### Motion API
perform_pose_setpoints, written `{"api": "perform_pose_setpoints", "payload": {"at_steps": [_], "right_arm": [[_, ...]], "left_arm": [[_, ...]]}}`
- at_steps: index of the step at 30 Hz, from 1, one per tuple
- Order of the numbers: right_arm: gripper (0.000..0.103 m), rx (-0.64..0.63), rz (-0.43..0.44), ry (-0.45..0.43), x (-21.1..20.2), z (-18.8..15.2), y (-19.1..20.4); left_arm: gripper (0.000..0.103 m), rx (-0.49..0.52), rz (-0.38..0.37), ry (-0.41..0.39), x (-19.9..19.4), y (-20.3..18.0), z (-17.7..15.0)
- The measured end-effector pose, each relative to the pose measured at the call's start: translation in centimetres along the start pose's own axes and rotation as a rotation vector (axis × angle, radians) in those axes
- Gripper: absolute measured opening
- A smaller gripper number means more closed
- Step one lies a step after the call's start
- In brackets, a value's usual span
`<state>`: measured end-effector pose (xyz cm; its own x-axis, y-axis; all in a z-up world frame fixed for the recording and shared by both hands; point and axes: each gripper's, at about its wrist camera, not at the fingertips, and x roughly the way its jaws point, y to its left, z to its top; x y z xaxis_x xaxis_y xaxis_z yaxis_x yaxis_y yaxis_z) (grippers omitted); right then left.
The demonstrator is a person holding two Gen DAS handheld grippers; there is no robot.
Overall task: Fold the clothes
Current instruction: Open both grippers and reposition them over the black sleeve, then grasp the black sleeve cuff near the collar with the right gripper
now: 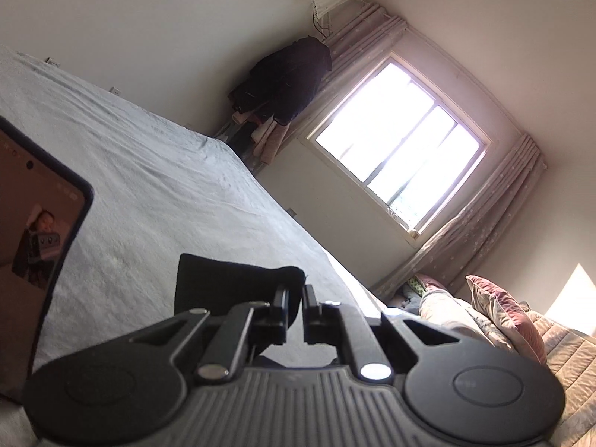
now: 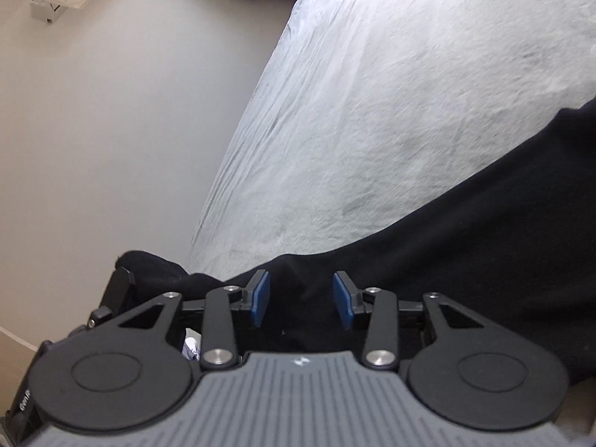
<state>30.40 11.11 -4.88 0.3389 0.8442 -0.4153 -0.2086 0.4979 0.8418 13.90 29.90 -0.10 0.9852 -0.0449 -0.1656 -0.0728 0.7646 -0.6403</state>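
A black garment (image 2: 465, 231) lies on the pale grey bedsheet (image 2: 391, 93) and stretches from the right edge to under my right gripper (image 2: 301, 296). The right gripper's blue pads (image 2: 260, 298) stand apart above the cloth and do not press on it. In the left wrist view, my left gripper (image 1: 295, 300) has its jaws nearly together on a corner of the black garment (image 1: 223, 279), which is lifted off the sheet (image 1: 149, 171) and sticks out to the left of the fingers.
A phone (image 1: 41, 231) with a lit screen stands at the left. Beyond the bed are a bright window (image 1: 398, 149) with curtains, dark coats (image 1: 287, 82) hanging in the corner, and pillows and a quilt (image 1: 499, 313) at the right. A bare wall (image 2: 111, 130) borders the bed's left edge.
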Motion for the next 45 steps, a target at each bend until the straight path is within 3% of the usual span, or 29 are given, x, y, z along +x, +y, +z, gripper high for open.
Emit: {"api": "perform_pose_setpoints", "payload": {"at_steps": [5, 8, 17, 20, 25, 27, 30, 32, 35, 38, 45], "right_arm": [[0.056, 0.101, 0.098, -0.078, -4.3, 0.8, -2.1], [0.057, 0.157, 0.140, -0.082, -5.2, 0.5, -3.6], [0.057, 0.242, 0.128, -0.043, -7.6, -1.1, -6.7], [0.057, 0.233, 0.122, -0.033, -8.1, -1.3, -6.7], [0.057, 0.180, 0.082, -0.024, -7.5, -1.1, -5.9], [0.053, 0.146, 0.053, -0.016, -7.0, -1.1, -5.5], [0.037, 0.064, -0.009, -0.013, -6.7, -1.6, -4.5], [0.017, -0.001, -0.057, -0.026, -6.7, -2.0, -3.5], [0.016, -0.080, -0.105, -0.087, -7.6, -2.3, -1.9], [0.015, -0.126, -0.130, -0.168, -9.3, -2.0, -1.2], [0.015, -0.212, -0.219, -0.363, -14.7, 0.4, 0.8]], "left_arm": [[0.006, 0.065, -0.048, 0.116, 1.6, -1.6, -1.8], [0.006, 0.100, -0.074, 0.200, 2.9, -2.1, -3.4], [0.007, 0.242, -0.097, 0.459, 5.4, -2.5, -8.2], [0.016, 0.218, -0.125, 0.542, 5.9, -1.9, -7.8], [0.032, 0.104, -0.128, 0.527, 5.2, 0.7, -4.8], [0.035, 0.060, -0.090, 0.513, 5.0, 2.0, -3.5], [0.036, 0.040, -0.015, 0.474, 4.5, 3.4, -2.3], [0.036, 0.028, 0.022, 0.452, 4.3, 4.1, -1.8], [0.039, 0.002, 0.038, 0.431, 4.1, 4.2, -1.5], [0.043, 0.026, 0.062, 0.419, 4.1, 3.7, -1.6], [0.056, 0.189, 0.105, 0.433, 4.6, 1.4, -3.4]]}}
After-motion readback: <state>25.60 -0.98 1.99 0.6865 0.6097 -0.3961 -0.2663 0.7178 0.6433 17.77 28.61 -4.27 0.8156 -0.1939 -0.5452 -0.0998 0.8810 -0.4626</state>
